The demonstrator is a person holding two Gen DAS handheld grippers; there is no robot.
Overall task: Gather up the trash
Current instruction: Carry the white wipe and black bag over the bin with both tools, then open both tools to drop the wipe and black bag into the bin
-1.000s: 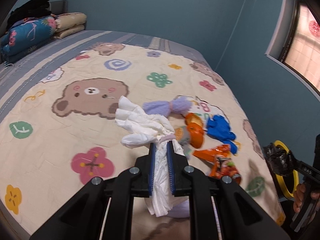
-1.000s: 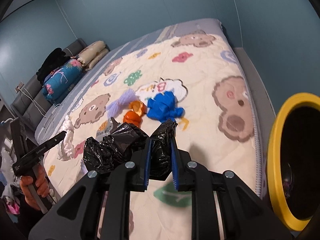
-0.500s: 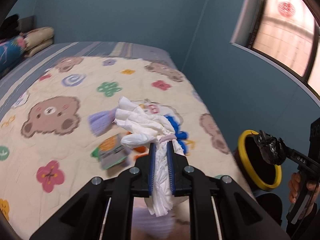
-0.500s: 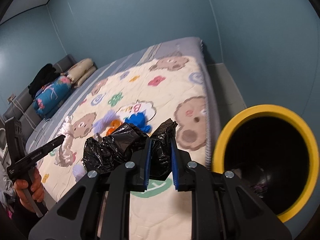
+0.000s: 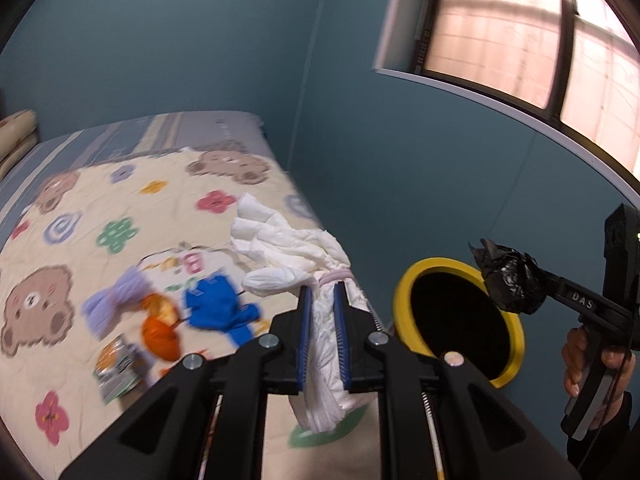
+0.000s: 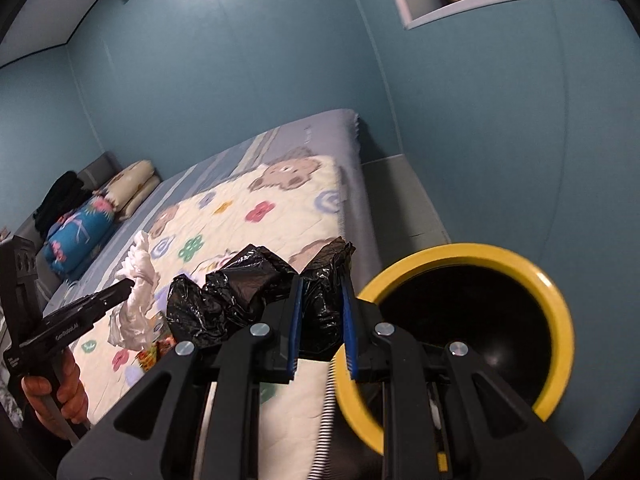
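Note:
My left gripper [image 5: 322, 296] is shut on a crumpled white plastic bag [image 5: 288, 246], held above the bed's right edge; the bag also shows in the right wrist view [image 6: 138, 280]. My right gripper [image 6: 322, 280] is shut on a crumpled black plastic bag [image 6: 248, 288], just left of the yellow-rimmed black bin [image 6: 556, 308]. In the left wrist view the black bag [image 5: 510, 280] hangs over the bin's [image 5: 404, 284] right rim. On the bed lie a blue glove [image 5: 216, 306], orange wrappers [image 5: 160, 330], a purple bundle [image 5: 116, 296] and a snack packet [image 5: 116, 364].
The bed has a bear-patterned quilt [image 5: 60, 300]. Pillows and folded bedding [image 6: 92, 216] lie at its head. Blue walls stand close behind the bin. A window [image 5: 540, 40] is up on the right. The bin stands on the floor beside the bed.
Both grippers have swung right, away from the bed and toward the bin, each still holding its bag. The bin now looms larger in both views.

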